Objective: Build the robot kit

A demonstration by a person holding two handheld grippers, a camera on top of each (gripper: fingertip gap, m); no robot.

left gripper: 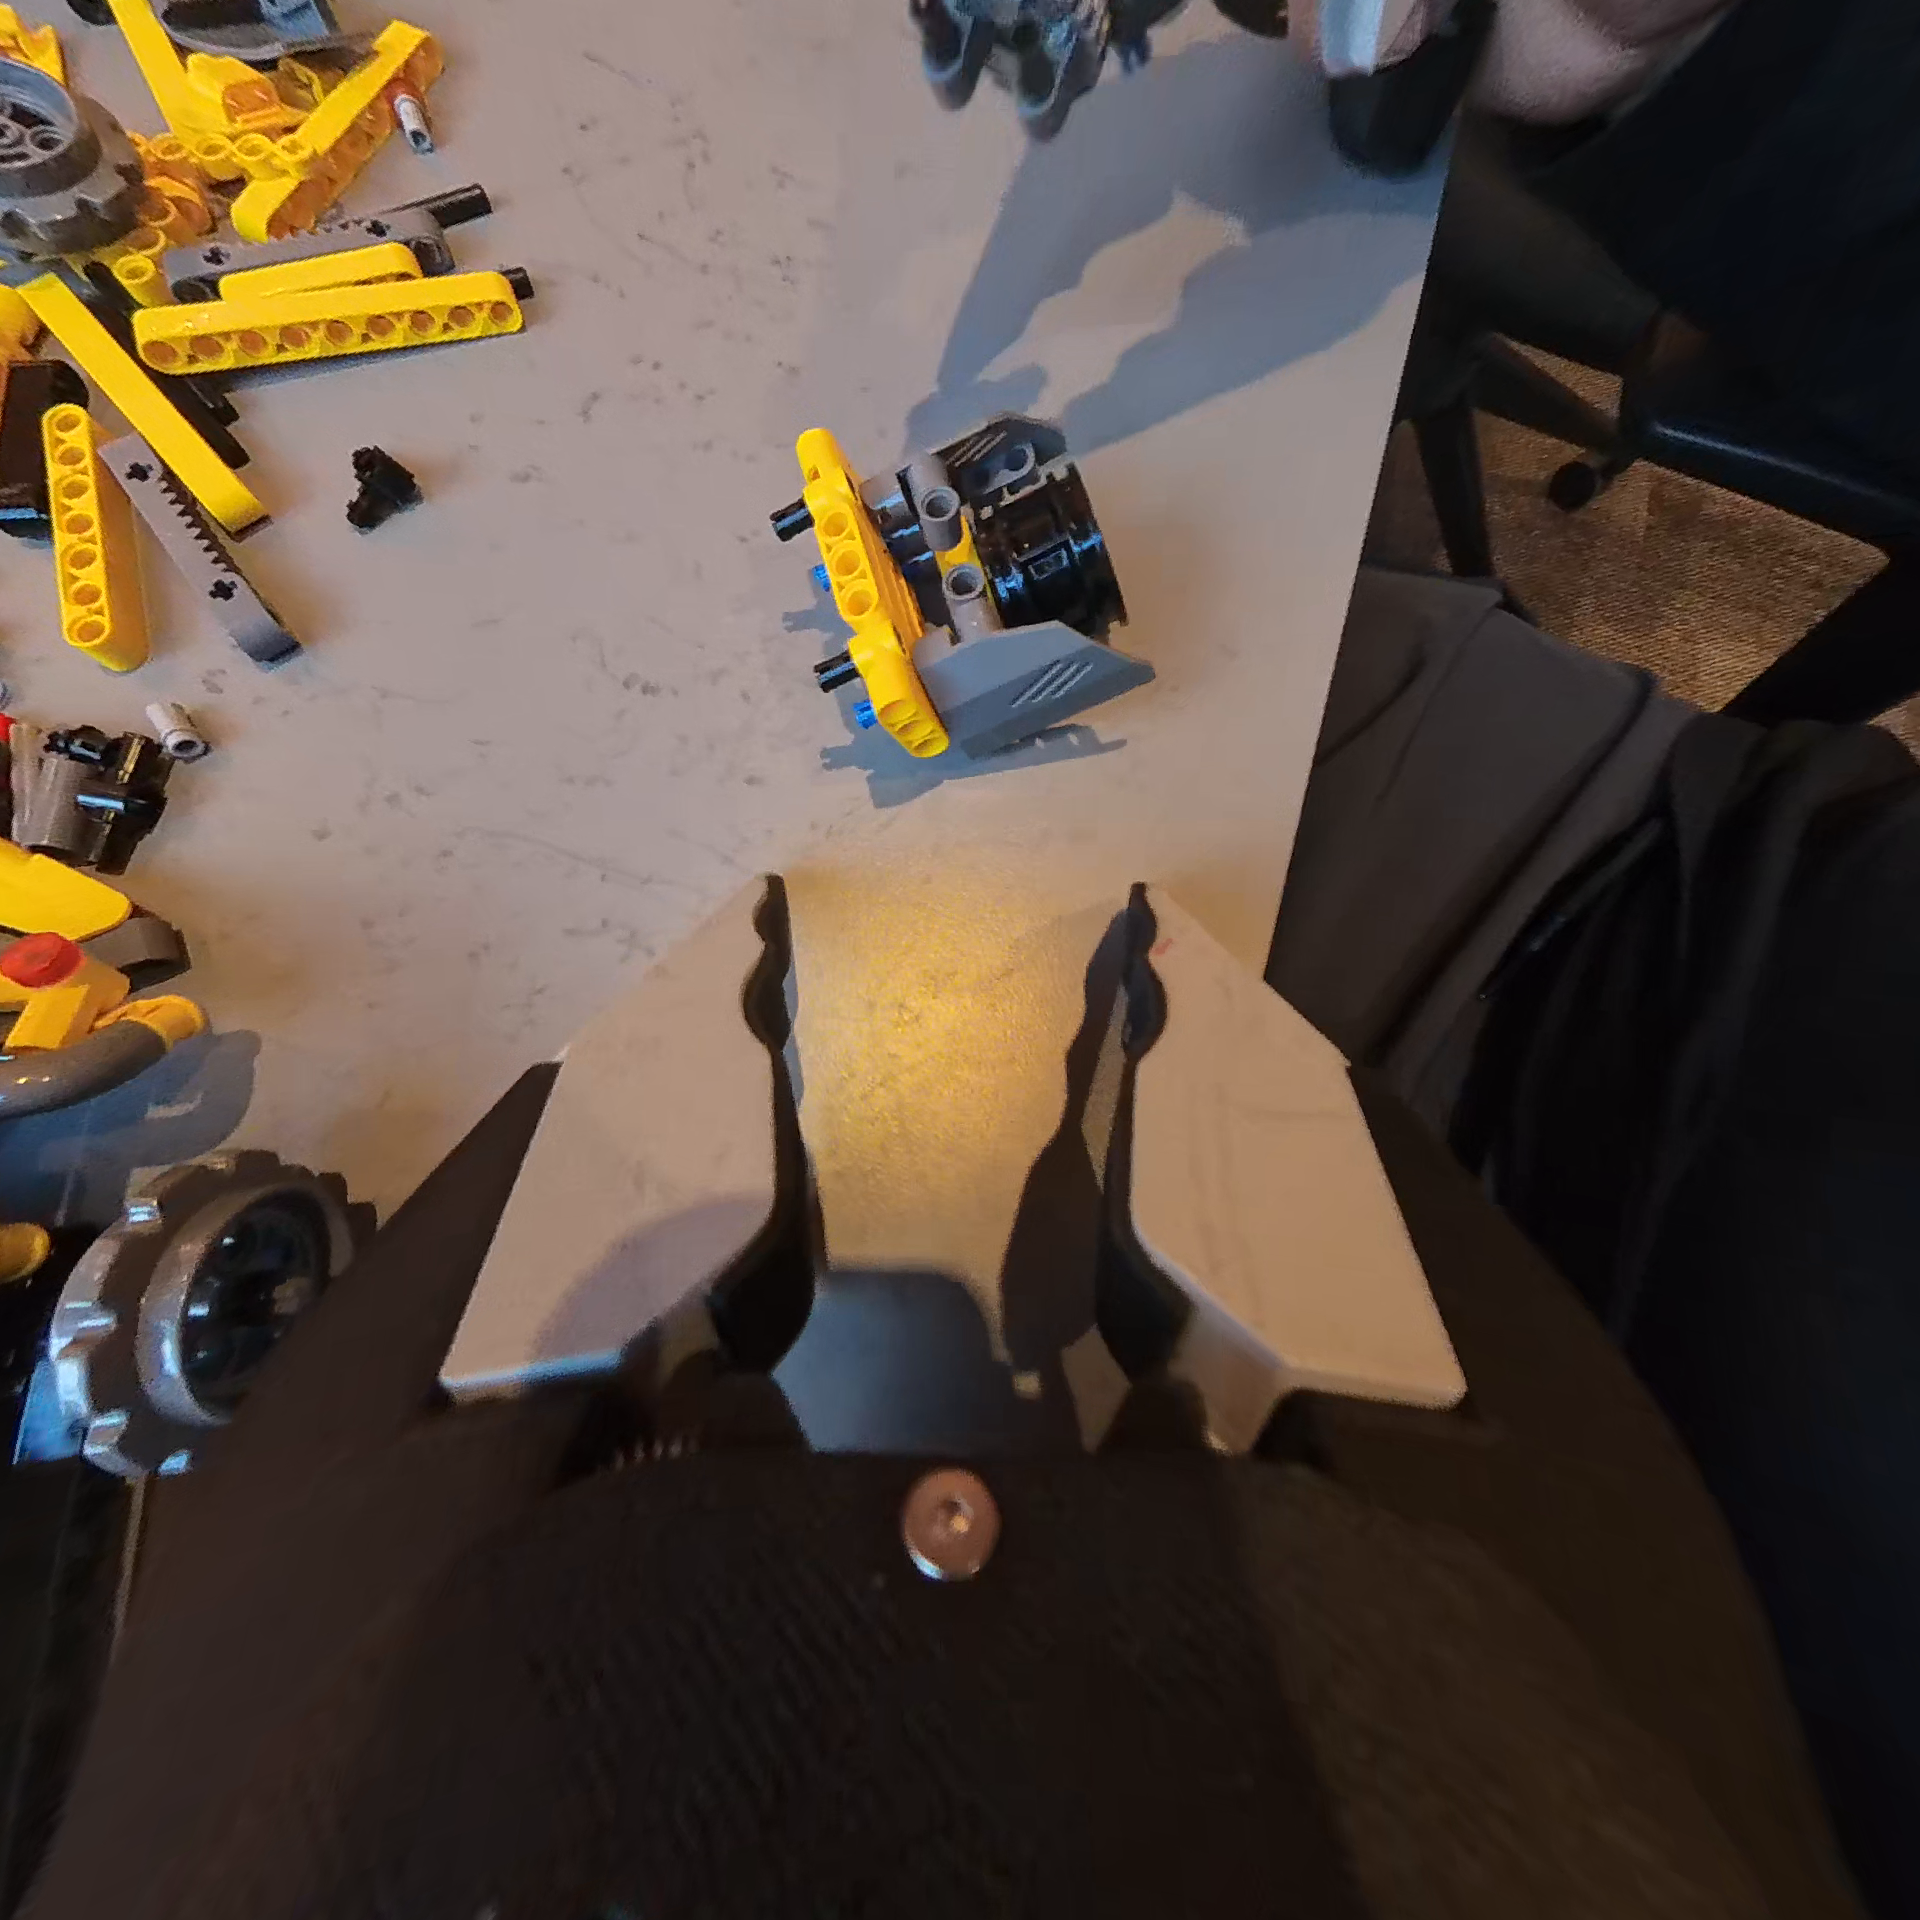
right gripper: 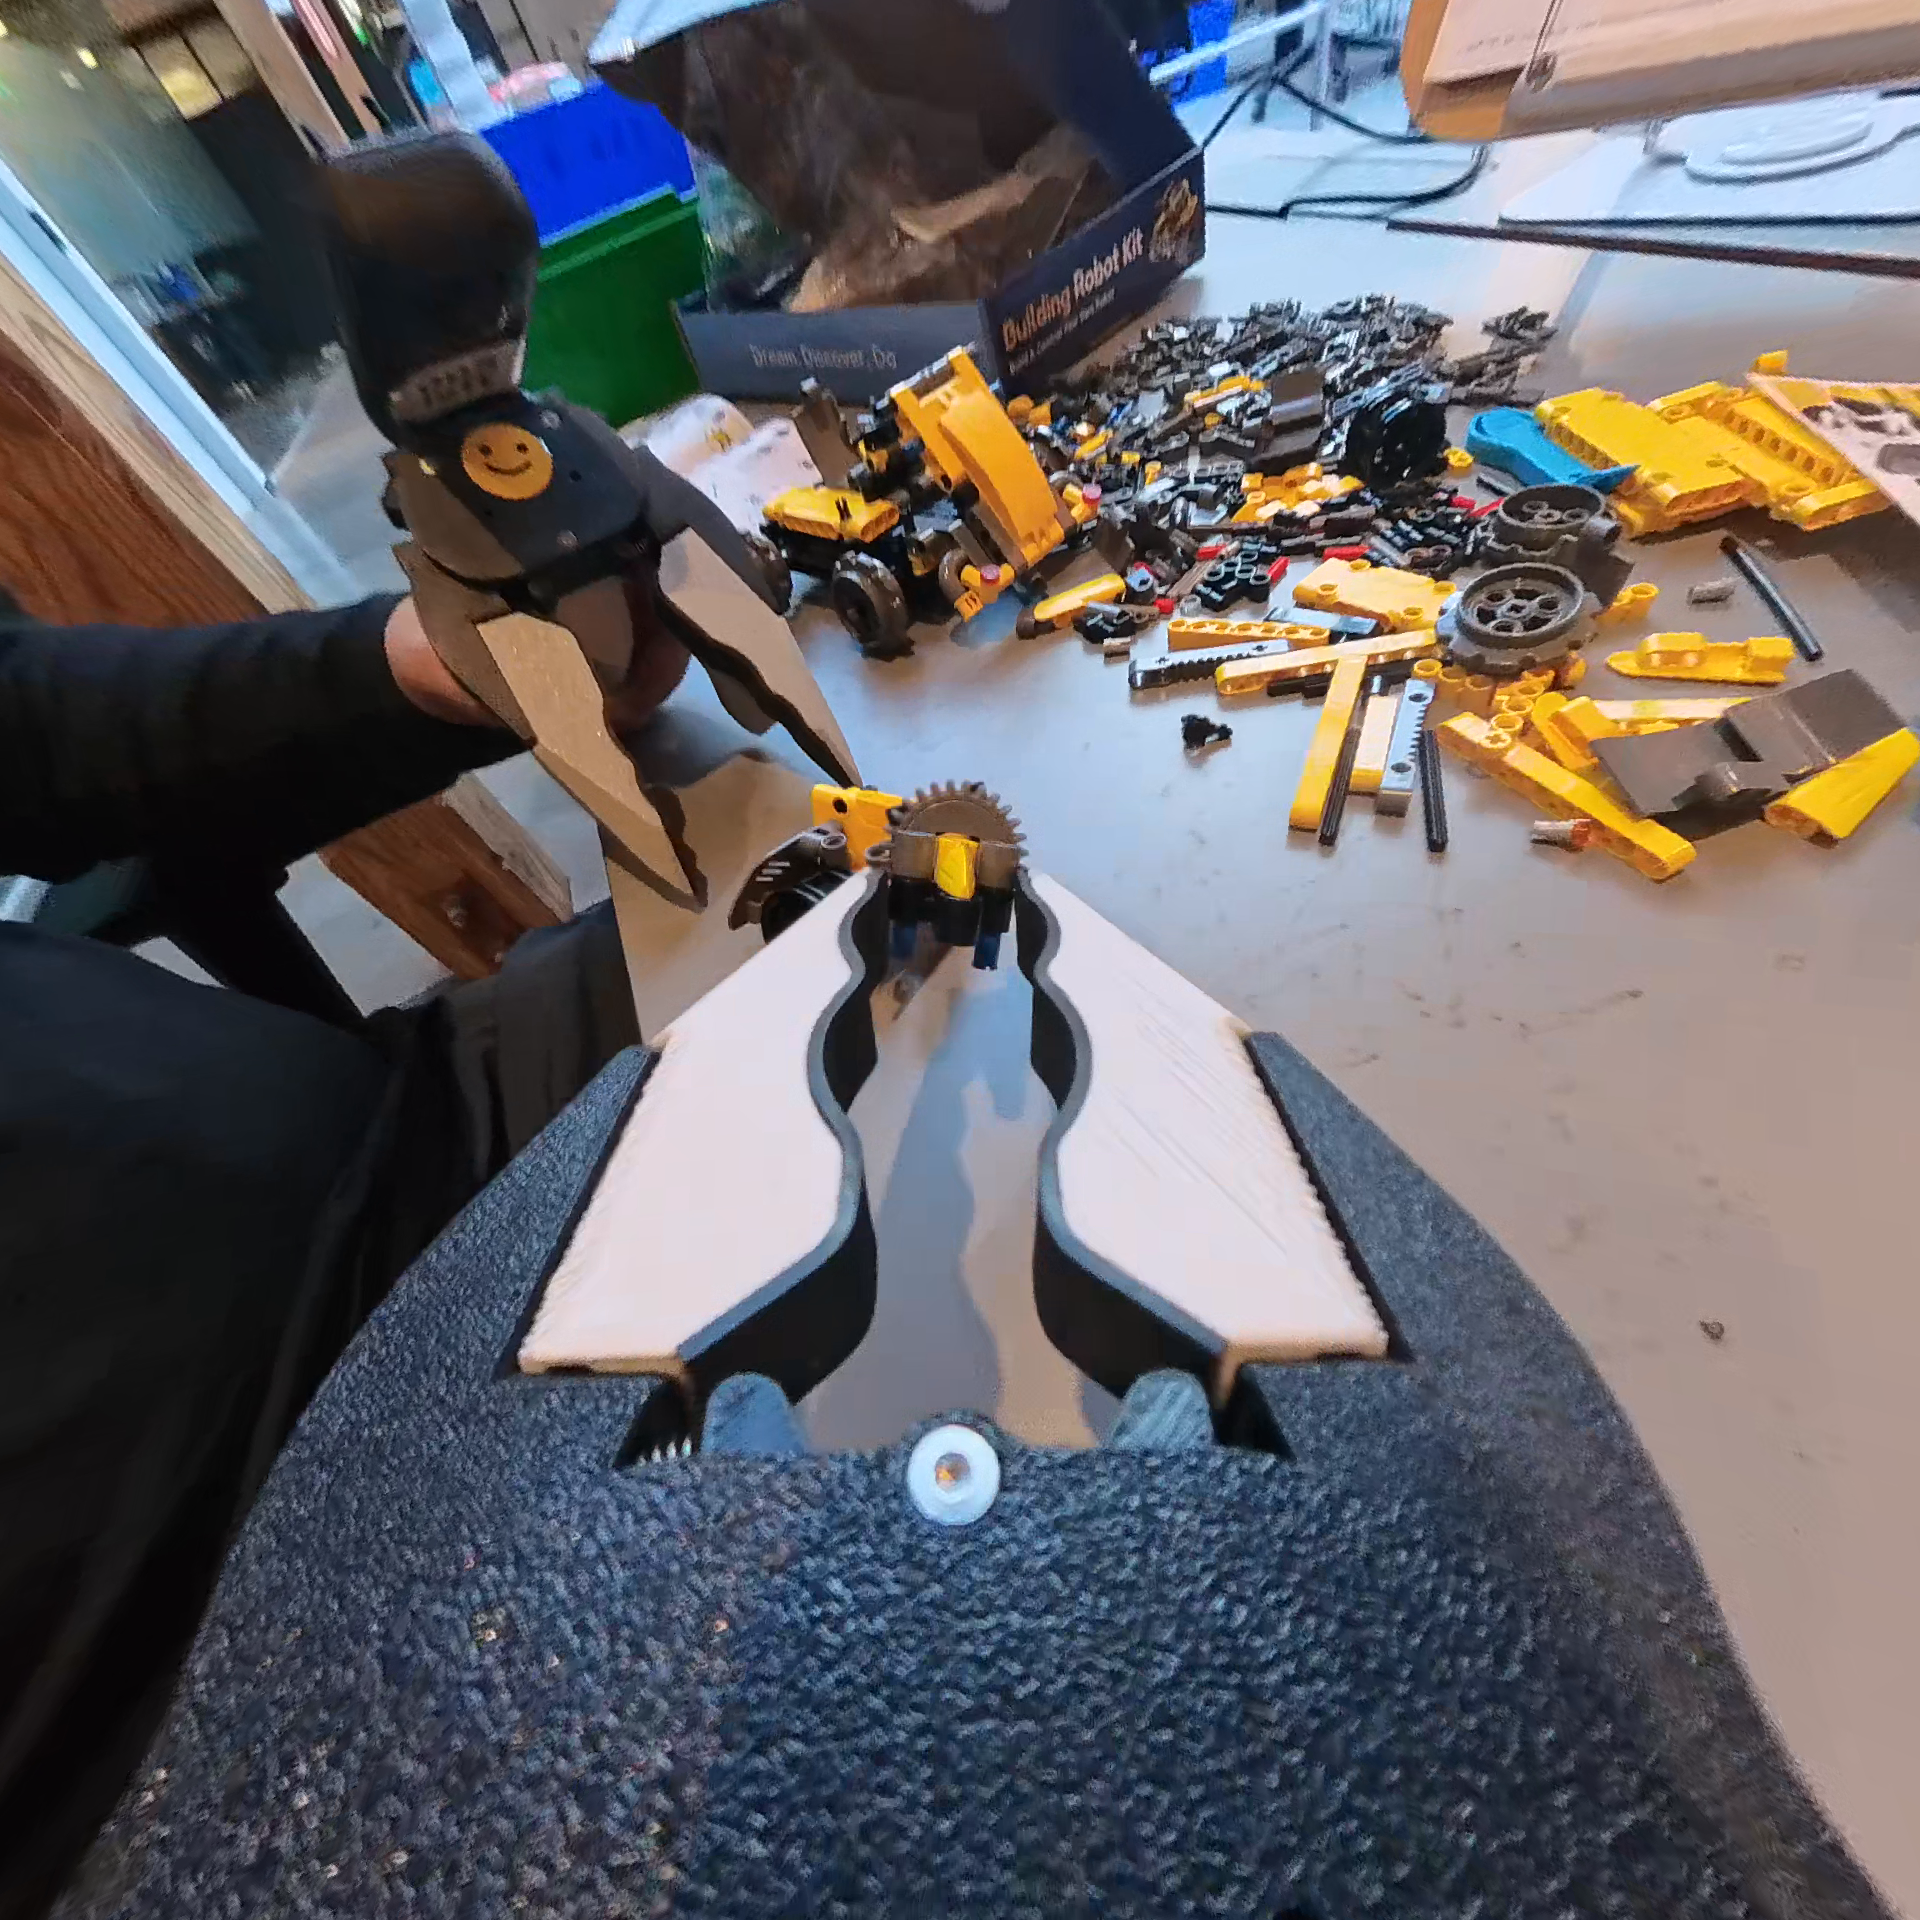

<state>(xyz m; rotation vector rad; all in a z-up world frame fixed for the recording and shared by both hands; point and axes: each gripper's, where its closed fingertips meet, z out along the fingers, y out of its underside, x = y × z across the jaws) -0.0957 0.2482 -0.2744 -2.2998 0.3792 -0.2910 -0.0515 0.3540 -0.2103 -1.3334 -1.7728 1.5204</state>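
The left gripper [left gripper: 956, 894] is hovering over the near edge of the grey table [left gripper: 582, 727], its two fingers standing wide apart with only bare tabletop showing between them. The nearest thing to it is a small yellow, grey and black brick assembly [left gripper: 961, 592], lying on the table just beyond the fingertips and apart from them. In the right wrist view this same gripper [right gripper: 774, 842] is pointing downward, held by a person's hand [right gripper: 436, 665] in a dark sleeve, with one fingertip very close to a yellow part of that assembly; whether it is touching is hard to tell from this angle.

The right gripper [right gripper: 951, 883] is reaching toward the small assembly [right gripper: 940, 857] from the other side. Its fingers are standing narrowly apart, their tips flanking the black lower part of the piece, under a grey gear [right gripper: 961, 816]. The tips seem to be pressing against the piece, though the contact is not clearly visible.

Beyond the assembly, farther across the table, a wide scatter of loose yellow beams [right gripper: 1340, 727], black pins and grey wheel hubs [right gripper: 1517, 613] is lying. A partly built yellow vehicle [right gripper: 935, 509] is standing behind the assembly, and a dark blue cardboard box [right gripper: 1091, 281] is sitting behind the vehicle. In the left wrist view, a grey toothed rack [left gripper: 197, 551] and a small black connector [left gripper: 379, 488] are lying to the left of the assembly, and a grey-rimmed wheel [left gripper: 218, 1309] is sitting beside the left gripper's body.
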